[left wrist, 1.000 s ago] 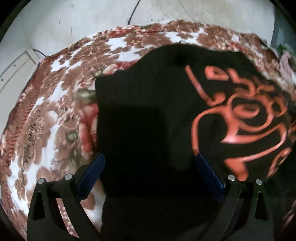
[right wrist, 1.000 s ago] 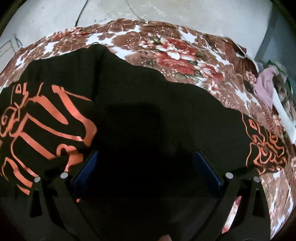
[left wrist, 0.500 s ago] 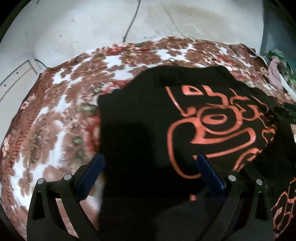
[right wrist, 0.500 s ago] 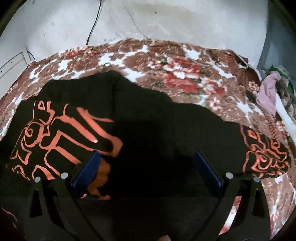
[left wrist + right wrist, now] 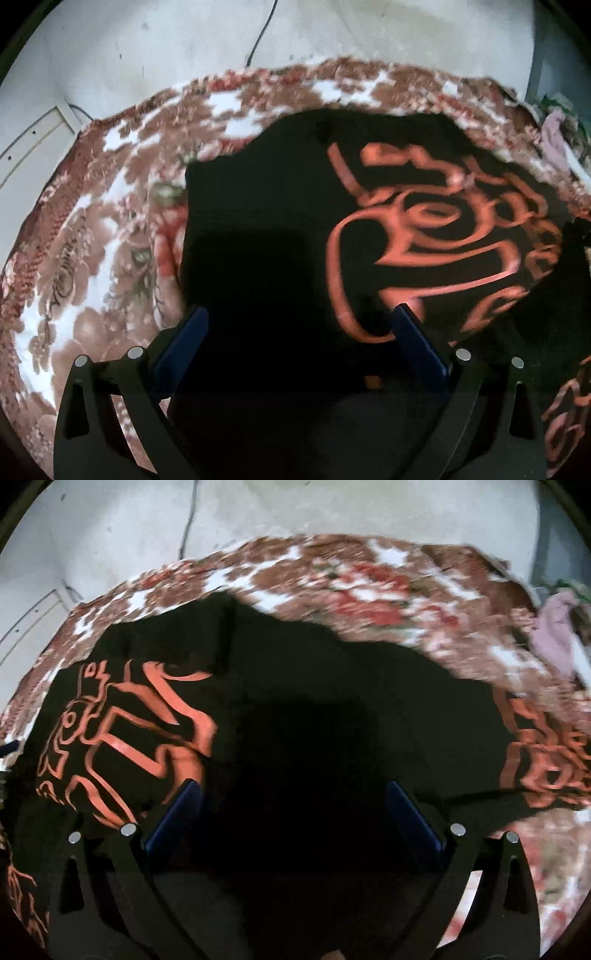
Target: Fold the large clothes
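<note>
A large black garment (image 5: pixel 266 229) with an orange printed design (image 5: pixel 436 236) lies spread on a floral bedspread (image 5: pixel 96 251). It also shows in the right wrist view (image 5: pixel 332 709), with orange print (image 5: pixel 125 723) at its left and on a sleeve (image 5: pixel 546 753) at the right. My left gripper (image 5: pixel 299 314) is open above the garment's left part, with nothing between its blue pads. My right gripper (image 5: pixel 291 790) is open above the garment's dark middle, also empty.
The bedspread (image 5: pixel 369 579) reaches a pale wall (image 5: pixel 332 33) at the back, where a cable (image 5: pixel 262 29) hangs. A heap of pinkish clothes (image 5: pixel 554 635) lies at the far right edge. A white panel (image 5: pixel 33 144) stands at the left.
Both grippers have pulled back and risen, so more of the garment and the wall shows. Both stay open. The current frames are blurred by motion.
</note>
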`<state>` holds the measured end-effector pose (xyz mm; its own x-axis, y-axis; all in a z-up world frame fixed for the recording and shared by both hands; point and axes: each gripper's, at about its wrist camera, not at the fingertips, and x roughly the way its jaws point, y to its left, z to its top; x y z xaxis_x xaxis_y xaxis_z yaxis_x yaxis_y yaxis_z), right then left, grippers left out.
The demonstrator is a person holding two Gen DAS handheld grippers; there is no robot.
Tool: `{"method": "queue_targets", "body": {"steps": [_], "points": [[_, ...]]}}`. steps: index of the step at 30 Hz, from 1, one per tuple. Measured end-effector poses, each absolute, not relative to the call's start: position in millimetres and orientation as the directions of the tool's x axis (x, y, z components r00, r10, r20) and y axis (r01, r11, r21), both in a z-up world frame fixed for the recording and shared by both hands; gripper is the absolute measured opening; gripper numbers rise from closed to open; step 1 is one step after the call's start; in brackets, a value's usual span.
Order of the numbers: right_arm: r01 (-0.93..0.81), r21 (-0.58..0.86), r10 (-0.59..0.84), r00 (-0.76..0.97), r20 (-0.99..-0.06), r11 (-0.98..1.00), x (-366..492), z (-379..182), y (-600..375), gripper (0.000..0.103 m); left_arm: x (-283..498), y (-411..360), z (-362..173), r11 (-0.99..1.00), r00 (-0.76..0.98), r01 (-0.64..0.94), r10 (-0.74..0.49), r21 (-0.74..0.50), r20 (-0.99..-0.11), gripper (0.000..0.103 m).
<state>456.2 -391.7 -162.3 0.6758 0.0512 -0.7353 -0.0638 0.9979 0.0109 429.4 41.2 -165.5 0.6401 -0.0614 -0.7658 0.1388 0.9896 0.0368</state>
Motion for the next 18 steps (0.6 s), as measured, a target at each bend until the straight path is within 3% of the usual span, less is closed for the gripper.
{"method": "queue_targets", "body": {"steps": [7, 18], "points": [[0.123, 0.059, -0.041, 0.676, -0.735, 0.991, 415, -143, -525, 0.098, 408, -47, -122, 0.966, 0.676, 0.258, -0.172, 0.012, -0.716, 0.097], [0.398, 0.218, -0.094, 0.632, -0.769, 0.891, 371, -161, -751, 0.098, 408, -193, -138, 0.936, 0.629, 0.353, -0.253, -0.021, -0.735, 0.097]]}}
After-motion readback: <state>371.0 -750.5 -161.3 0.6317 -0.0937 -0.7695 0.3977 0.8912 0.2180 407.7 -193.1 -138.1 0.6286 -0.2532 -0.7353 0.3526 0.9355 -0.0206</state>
